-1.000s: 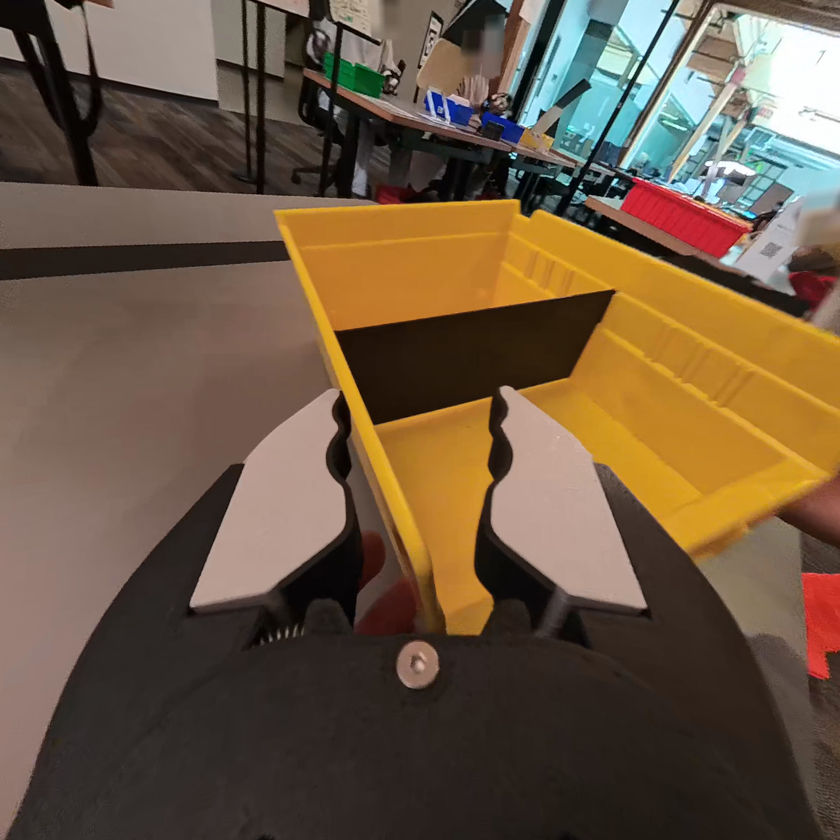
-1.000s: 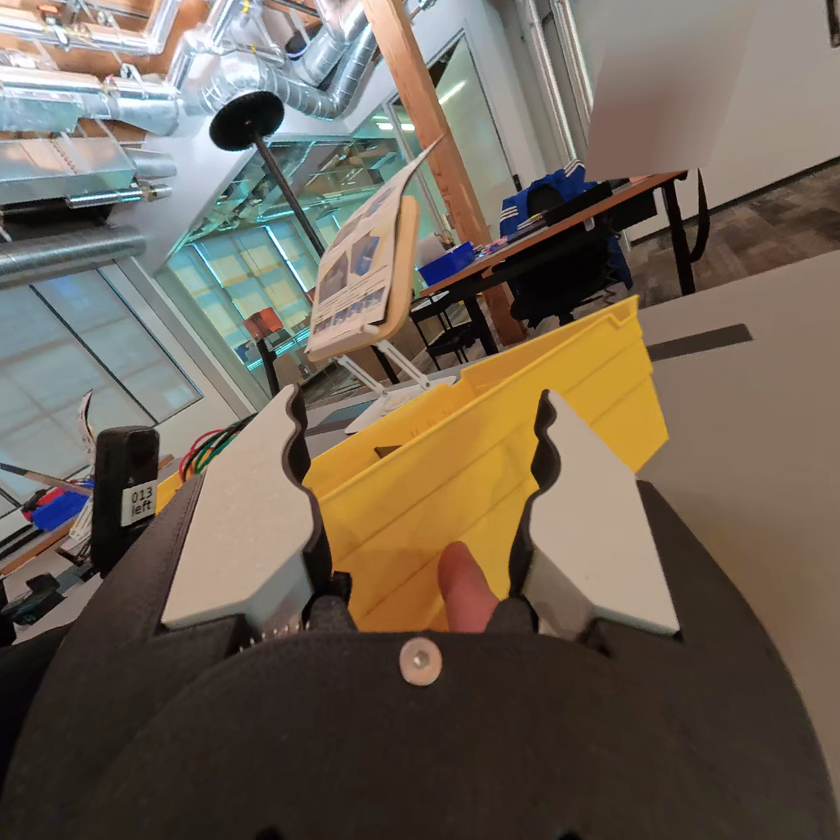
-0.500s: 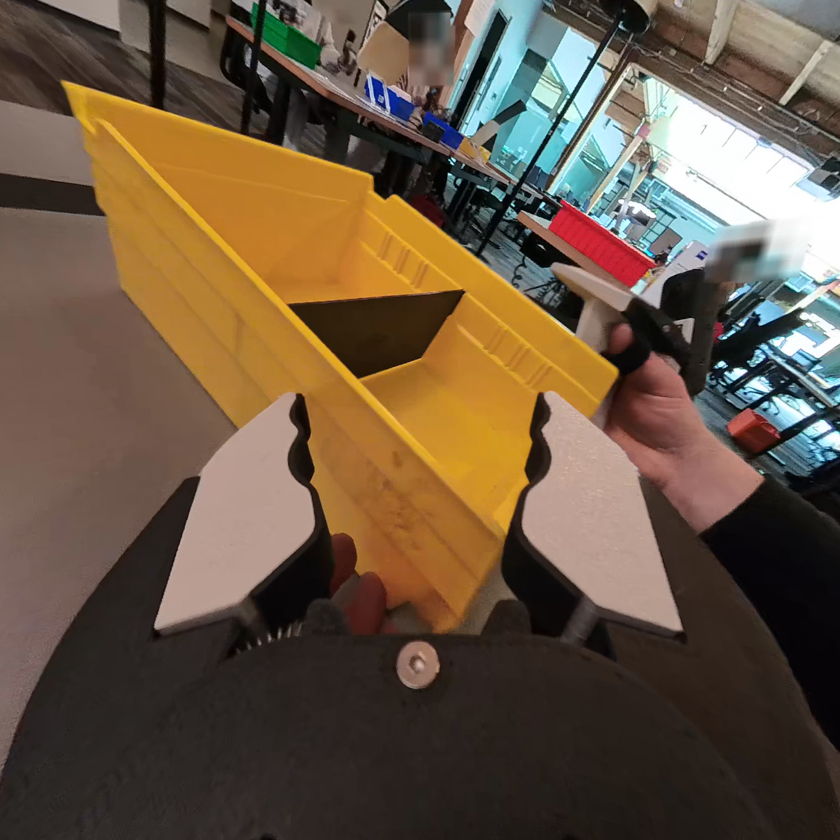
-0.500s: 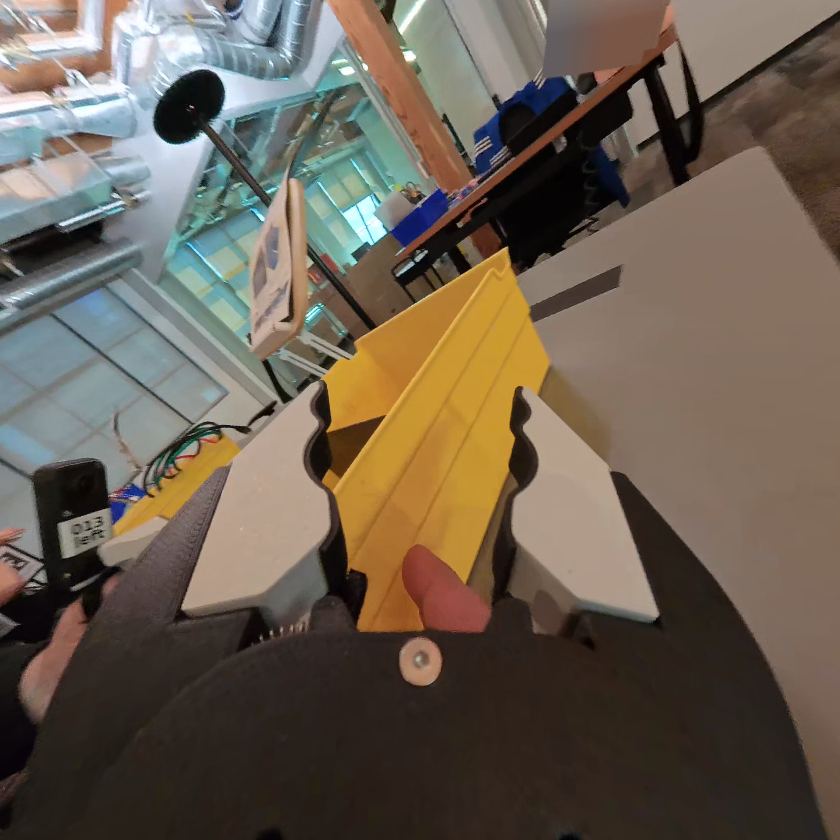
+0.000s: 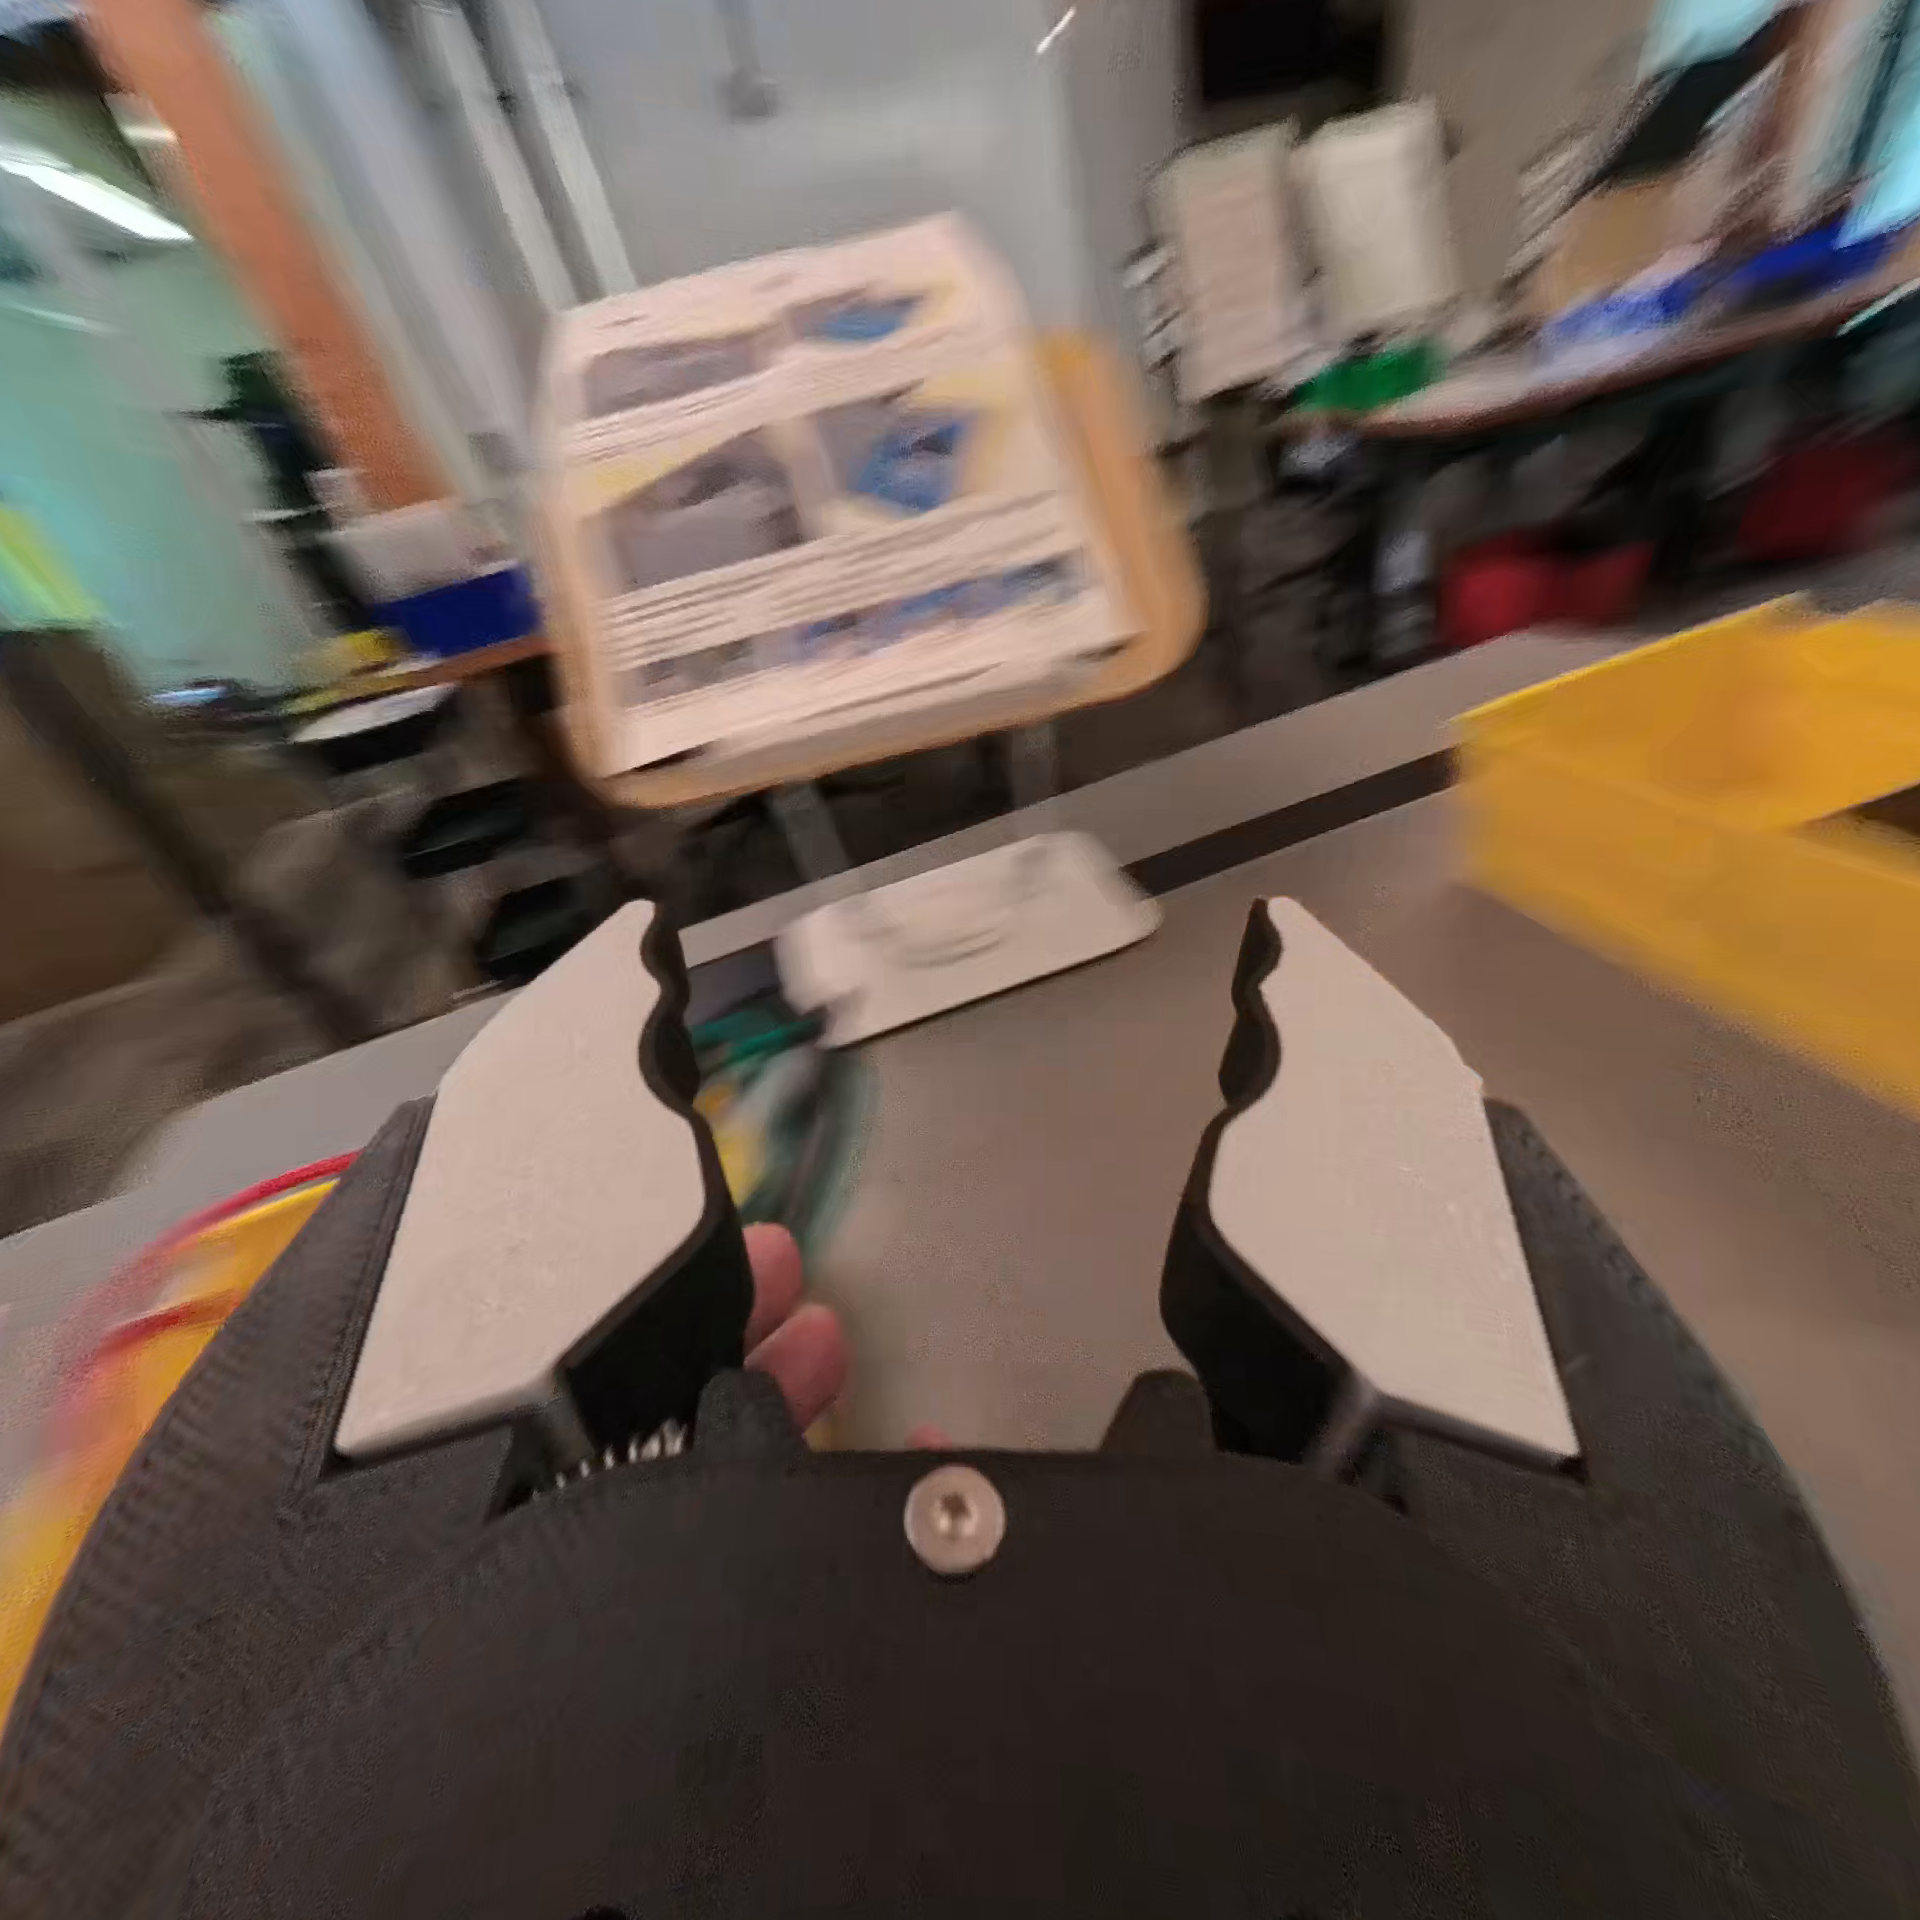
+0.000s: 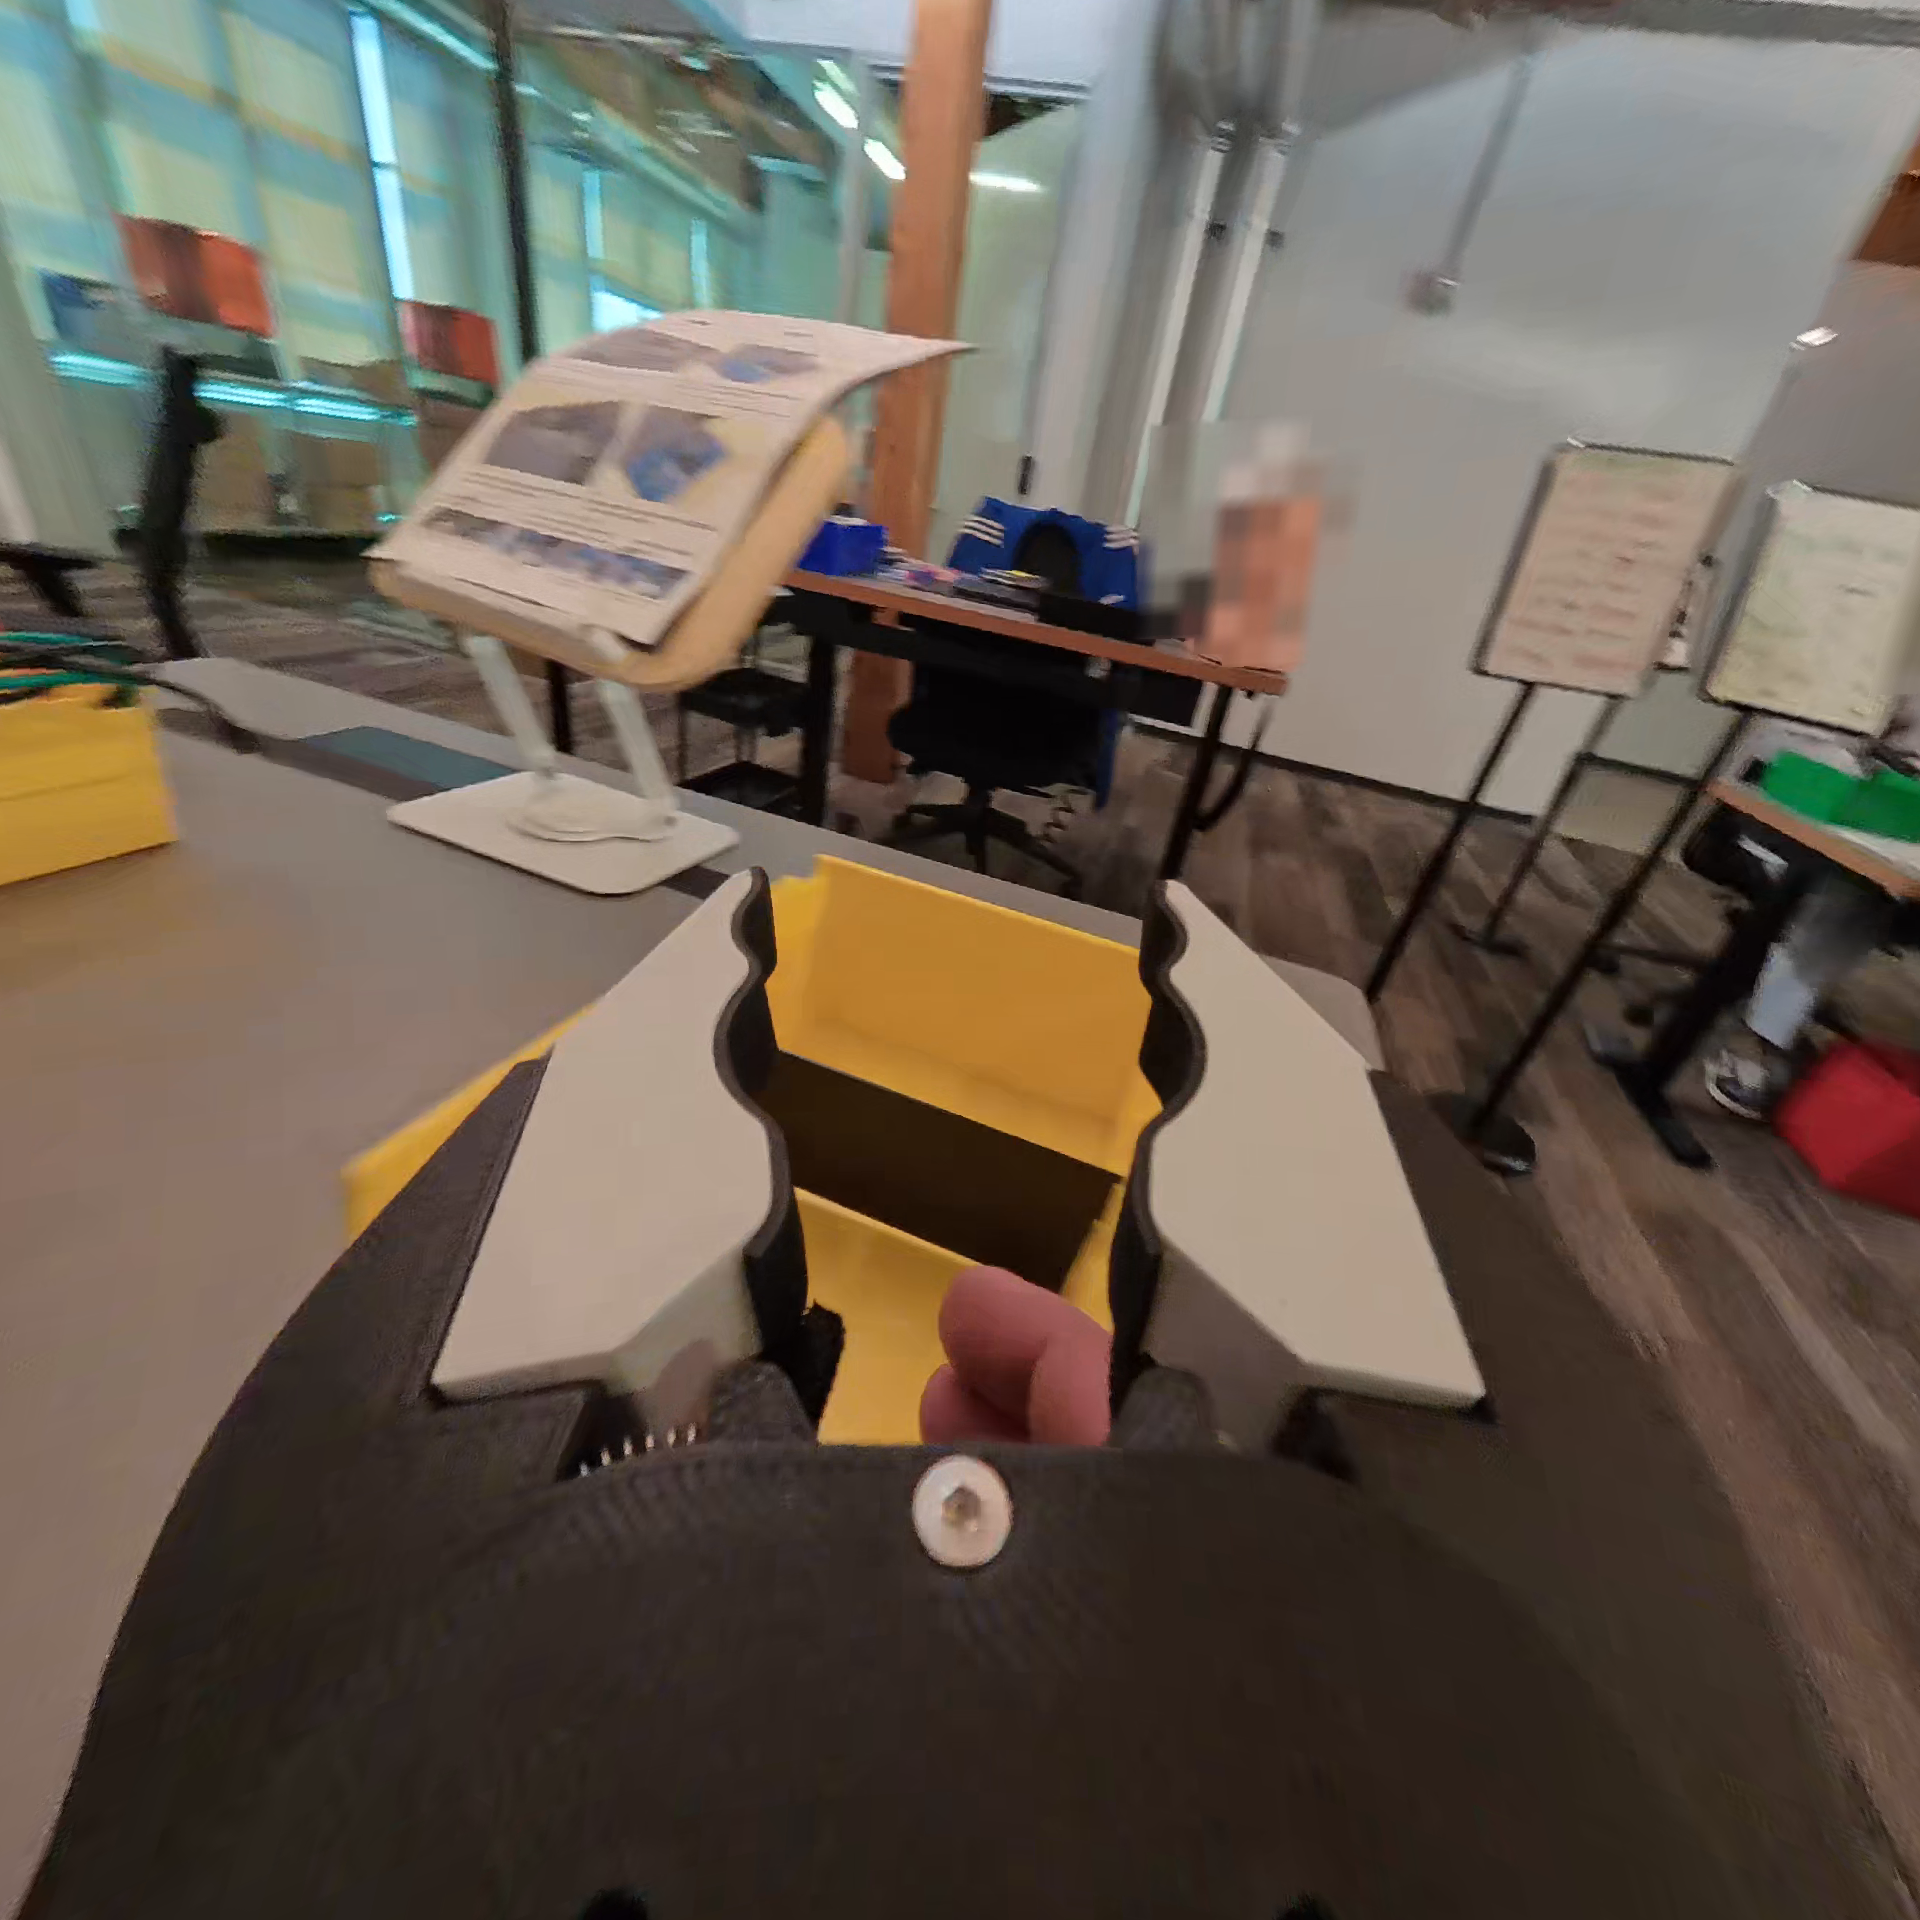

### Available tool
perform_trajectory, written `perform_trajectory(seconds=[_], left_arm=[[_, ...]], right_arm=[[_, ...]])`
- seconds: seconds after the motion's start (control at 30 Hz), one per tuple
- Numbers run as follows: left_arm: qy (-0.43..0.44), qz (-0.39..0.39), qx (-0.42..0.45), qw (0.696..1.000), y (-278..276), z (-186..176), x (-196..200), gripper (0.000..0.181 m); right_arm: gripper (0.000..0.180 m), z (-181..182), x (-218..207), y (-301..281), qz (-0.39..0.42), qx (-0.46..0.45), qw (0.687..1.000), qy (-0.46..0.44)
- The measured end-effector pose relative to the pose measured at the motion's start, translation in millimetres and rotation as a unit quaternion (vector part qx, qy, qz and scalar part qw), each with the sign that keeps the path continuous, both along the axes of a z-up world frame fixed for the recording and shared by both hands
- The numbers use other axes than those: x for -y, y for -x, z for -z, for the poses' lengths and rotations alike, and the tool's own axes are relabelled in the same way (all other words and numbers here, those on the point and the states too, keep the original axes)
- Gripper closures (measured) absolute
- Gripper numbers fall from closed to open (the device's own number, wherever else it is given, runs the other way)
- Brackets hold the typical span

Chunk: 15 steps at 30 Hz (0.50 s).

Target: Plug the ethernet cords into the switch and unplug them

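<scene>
Left gripper (image 5: 961, 925) wide open, nothing between the fingers, left wrist view badly smeared so probably swinging fast. Aimed over grey table (image 5: 1018, 1195) toward lower left of frame, where a tangle of coloured cords (image 5: 774, 1081) (green, yellow, a red loop) sits just past the left finger, partly over a yellow bin (image 5: 156, 1382); plug ends too blurred to make out. Fingertips (image 5: 805, 1340) of the holding hand poking out under the left finger. Paper stand (image 5: 831, 499) on white base upper centre, tilted toward the work area, likely so the sheet reads from there. Another yellow bin (image 5: 1683, 821) at right edge. Right gripper (image 6: 956, 904) also open, gripping nothing, held just above a yellow bin with black divider (image 6: 935, 1153) at frame centre; thumb (image 6: 1018, 1351) visible at the base of the fingers. Same stand (image 6: 634, 499) upper left in right wrist view, and cords (image 6: 52, 665) spilling over a yellow bin at far left edge. Switch not visible in either view, cannot tell where. No cord in hand yet; judged as the reach for the cords, plugging not begun. Next probably needs a slower approach and a pinch near a plug.
</scene>
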State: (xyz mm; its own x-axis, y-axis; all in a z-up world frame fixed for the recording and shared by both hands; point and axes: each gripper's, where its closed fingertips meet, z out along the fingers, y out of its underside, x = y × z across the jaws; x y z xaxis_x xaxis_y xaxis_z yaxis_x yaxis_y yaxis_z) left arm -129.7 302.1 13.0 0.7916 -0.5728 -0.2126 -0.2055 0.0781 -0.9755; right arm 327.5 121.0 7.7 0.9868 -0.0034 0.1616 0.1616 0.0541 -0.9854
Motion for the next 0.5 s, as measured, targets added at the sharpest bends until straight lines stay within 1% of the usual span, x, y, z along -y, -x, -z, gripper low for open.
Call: perform_trajectory(seconds=[0.03, 0.1, 0.17, 0.23, 0.27, 0.37, 0.43, 0.47, 0.5], left_arm=[[-0.009, -0.05, -0.043, 0.998, 45, 3, -16, 0.082], [-0.01, -0.135, -0.118, 0.984, 129, 18, -42, 0.091], [0.046, -0.201, -0.173, 0.963, 200, 53, -64, 0.088], [0.101, -0.25, -0.209, 0.94, 255, 92, -80, 0.086], [0.117, -0.265, -0.22, 0.931, 273, 107, -83, 0.085], [0.152, -0.262, -0.242, 0.922, 292, 144, -87, 0.096], [0.149, -0.279, -0.267, 0.91, 305, 157, -91, 0.101], [0.147, -0.281, -0.27, 0.909, 308, 162, -93, 0.116], [0.15, -0.284, -0.27, 0.908, 312, 166, -96, 0.125]], right_arm=[[0.112, -4, -2, 22, -0.018, 0.01, 1.0, 0.003], [0.113, -3, -9, 64, -0.053, 0.03, 0.998, 0.028], [0.115, 1, -16, 107, -0.093, 0.046, 0.994, 0.045], [0.116, 3, -20, 151, -0.139, 0.059, 0.987, 0.048], [0.118, 7, -22, 171, -0.158, 0.064, 0.984, 0.055], [0.121, 17, -24, 223, -0.198, 0.042, 0.977, 0.071], [0.123, 27, -23, 257, -0.229, 0.015, 0.969, 0.088], [0.124, 32, -22, 273, -0.246, 0.011, 0.964, 0.096], [0.124, 36, -22, 285, -0.253, 0.01, 0.962, 0.1]])
